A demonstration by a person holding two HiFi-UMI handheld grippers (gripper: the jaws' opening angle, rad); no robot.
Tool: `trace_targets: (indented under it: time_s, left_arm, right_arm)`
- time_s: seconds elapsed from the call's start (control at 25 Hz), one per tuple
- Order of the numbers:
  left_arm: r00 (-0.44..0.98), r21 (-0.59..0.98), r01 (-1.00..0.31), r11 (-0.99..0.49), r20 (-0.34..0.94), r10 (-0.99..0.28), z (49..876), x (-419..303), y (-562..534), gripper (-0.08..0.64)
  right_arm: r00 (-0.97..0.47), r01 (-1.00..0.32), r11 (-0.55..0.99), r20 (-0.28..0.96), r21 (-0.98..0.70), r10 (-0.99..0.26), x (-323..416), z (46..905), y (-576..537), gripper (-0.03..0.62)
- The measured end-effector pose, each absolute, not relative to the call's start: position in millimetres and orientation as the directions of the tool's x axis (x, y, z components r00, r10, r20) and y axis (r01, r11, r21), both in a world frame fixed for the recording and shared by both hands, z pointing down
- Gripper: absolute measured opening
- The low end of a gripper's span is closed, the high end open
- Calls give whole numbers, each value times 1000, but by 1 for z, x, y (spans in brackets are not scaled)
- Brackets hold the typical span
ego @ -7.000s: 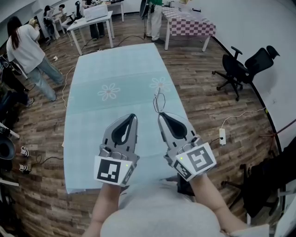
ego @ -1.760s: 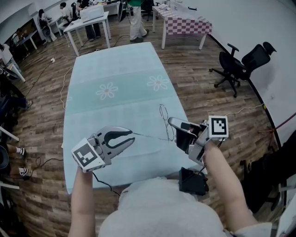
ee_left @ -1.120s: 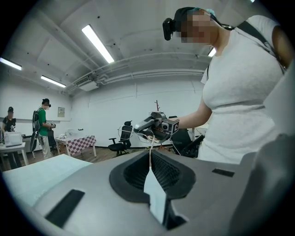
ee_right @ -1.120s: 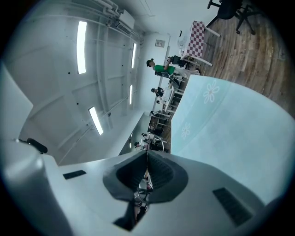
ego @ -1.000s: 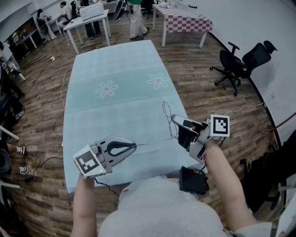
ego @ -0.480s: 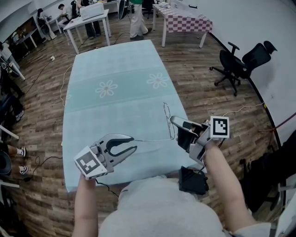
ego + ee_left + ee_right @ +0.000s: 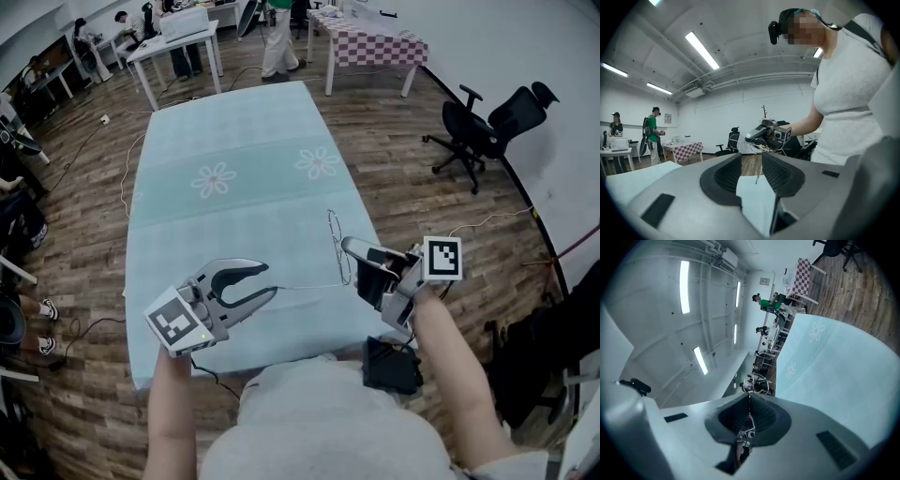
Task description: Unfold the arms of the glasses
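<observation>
The thin wire glasses [image 7: 336, 246] hang in the air over the right part of the table. My right gripper [image 7: 349, 251] is shut on their frame by the hinge [image 7: 749, 416]. One arm of the glasses sticks out to the left, toward my left gripper [image 7: 271, 279]. The left jaws have just been opening and now stand wide apart. The tip of that arm [image 7: 758, 175] lies between them, close to the right jaw, and the pads do not press on it. In the left gripper view my right gripper [image 7: 765, 133] shows straight ahead with the lenses.
A light-blue cloth with flower prints [image 7: 216, 178] covers the table; its right edge runs under my right gripper. A black office chair [image 7: 478, 131] stands on the wood floor to the right. White tables and people are at the far end. A black box [image 7: 389, 364] sits by my waist.
My left gripper's jaws have opened from shut on the glasses arm's tip to wide apart, letting it go. The right gripper and the glasses have stayed in place.
</observation>
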State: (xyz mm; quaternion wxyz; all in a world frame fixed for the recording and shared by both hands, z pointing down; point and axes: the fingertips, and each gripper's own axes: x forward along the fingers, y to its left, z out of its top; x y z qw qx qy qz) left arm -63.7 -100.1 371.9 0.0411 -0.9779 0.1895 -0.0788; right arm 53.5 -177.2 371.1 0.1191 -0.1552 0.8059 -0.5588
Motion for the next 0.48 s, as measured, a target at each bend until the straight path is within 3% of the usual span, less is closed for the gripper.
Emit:
trace_targets:
  time_s: [0.24, 0.48]
  left_arm:
    - [926, -30, -373, -927, 51, -374, 346, -56, -113, 133]
    - [928, -14, -359, -933, 106, -358, 348, -47, -127, 133]
  right_arm:
    - [-923, -118, 322, -16, -939, -385, 55, 372, -174, 11]
    - [-932, -106, 335, -24, -936, -362, 49, 371, -172, 11]
